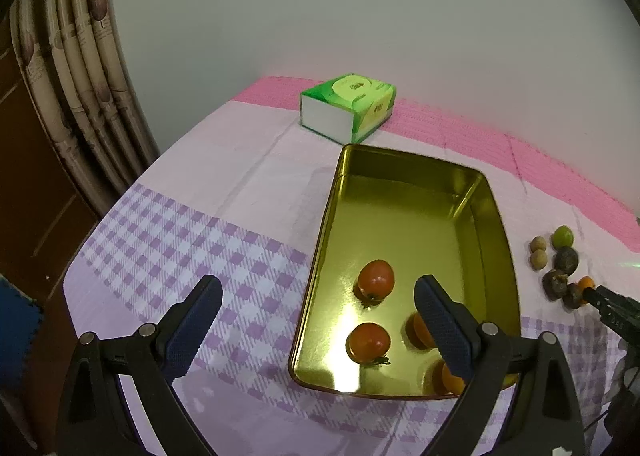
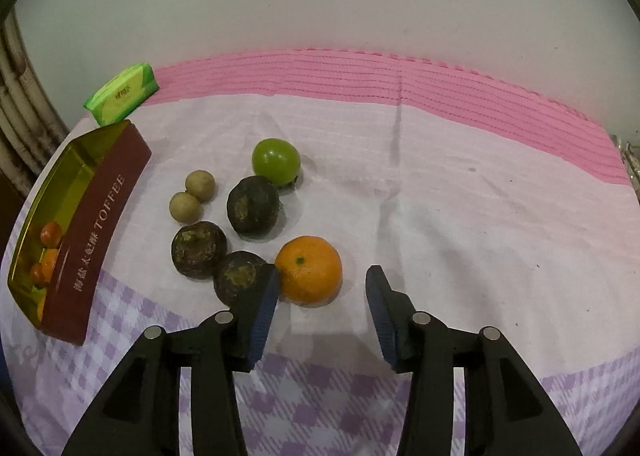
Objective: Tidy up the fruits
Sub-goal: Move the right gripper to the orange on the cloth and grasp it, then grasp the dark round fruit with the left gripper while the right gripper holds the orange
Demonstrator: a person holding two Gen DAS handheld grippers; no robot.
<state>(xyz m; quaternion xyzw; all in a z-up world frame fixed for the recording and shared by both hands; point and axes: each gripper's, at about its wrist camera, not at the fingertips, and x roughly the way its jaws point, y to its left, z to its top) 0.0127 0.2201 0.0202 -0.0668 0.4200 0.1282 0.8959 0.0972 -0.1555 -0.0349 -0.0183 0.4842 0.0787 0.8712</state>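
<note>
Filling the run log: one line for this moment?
right gripper: open, at orange | left gripper: open, over tin | tin: some fruit in

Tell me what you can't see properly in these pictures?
- Two oranges in the tin, left wrist view: partly hidden behind the left gripper finger.
- One dark round fruit, right wrist view: partly covered by the right gripper finger.
- Fruit inside the tin, right wrist view: mostly hidden by its red wall.
</note>
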